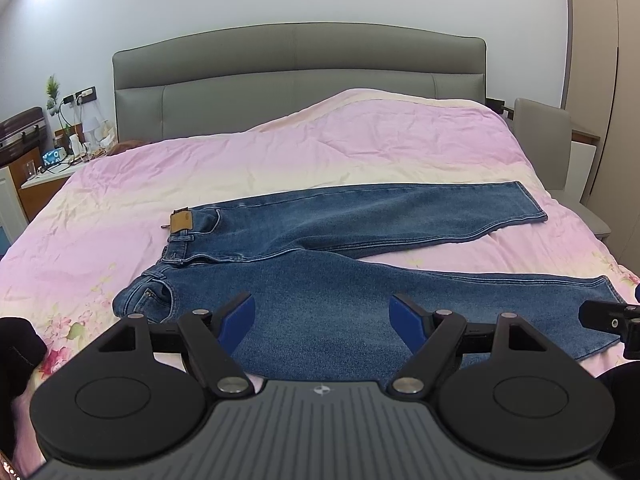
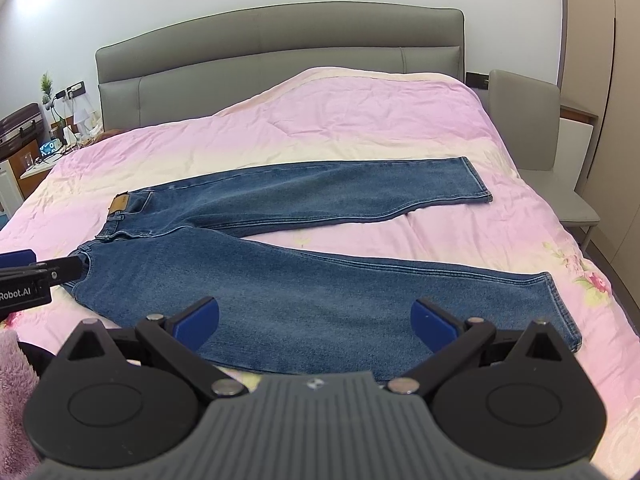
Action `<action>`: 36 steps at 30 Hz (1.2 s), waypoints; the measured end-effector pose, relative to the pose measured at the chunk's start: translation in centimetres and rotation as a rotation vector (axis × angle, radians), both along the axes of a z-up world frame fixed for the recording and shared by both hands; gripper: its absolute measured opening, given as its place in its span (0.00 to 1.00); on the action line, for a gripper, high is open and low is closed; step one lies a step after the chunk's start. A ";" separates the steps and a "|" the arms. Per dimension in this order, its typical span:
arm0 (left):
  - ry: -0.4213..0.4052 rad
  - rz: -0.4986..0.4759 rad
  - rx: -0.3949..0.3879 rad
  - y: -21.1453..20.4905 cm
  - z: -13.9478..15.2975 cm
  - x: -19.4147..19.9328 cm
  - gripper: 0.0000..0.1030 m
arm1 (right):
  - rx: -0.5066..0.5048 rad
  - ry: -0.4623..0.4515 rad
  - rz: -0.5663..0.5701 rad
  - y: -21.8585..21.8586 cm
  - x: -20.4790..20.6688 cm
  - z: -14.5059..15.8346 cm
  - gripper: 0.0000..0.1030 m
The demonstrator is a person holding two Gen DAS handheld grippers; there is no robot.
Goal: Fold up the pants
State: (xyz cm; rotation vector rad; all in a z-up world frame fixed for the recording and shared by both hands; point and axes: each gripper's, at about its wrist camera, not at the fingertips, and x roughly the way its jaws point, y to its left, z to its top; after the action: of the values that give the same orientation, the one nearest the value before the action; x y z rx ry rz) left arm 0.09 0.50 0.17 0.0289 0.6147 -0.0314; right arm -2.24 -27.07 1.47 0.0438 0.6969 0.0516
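Note:
Blue jeans [image 1: 320,248] lie flat on the pink bedspread [image 1: 120,184], waistband to the left and the two legs spread apart in a V toward the right. The tan waist patch [image 1: 182,222] faces up. My left gripper [image 1: 322,312] hovers open above the near leg by the hip, nothing between its blue pads. In the right wrist view the same jeans [image 2: 304,248] fill the middle, and my right gripper [image 2: 316,316] is open over the near leg's lower part. The left gripper's side [image 2: 36,276] shows at the left edge there, beside the waistband.
A grey padded headboard [image 1: 296,76] stands at the back. A cluttered nightstand [image 1: 60,160] sits to the left of the bed, and a grey chair [image 2: 548,148] stands at the right. A fuzzy pink sleeve [image 2: 14,392] shows low left.

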 end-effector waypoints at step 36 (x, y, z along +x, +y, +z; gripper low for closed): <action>0.013 -0.037 0.001 -0.8 -0.5 0.1 0.87 | 0.021 0.025 -0.058 -0.6 -0.6 -0.3 0.95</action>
State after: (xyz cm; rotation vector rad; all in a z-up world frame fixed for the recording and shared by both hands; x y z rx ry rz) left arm 0.22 -0.31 -0.30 0.0409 0.6275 -0.0671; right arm -2.89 -27.68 1.13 0.0845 0.7195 0.0023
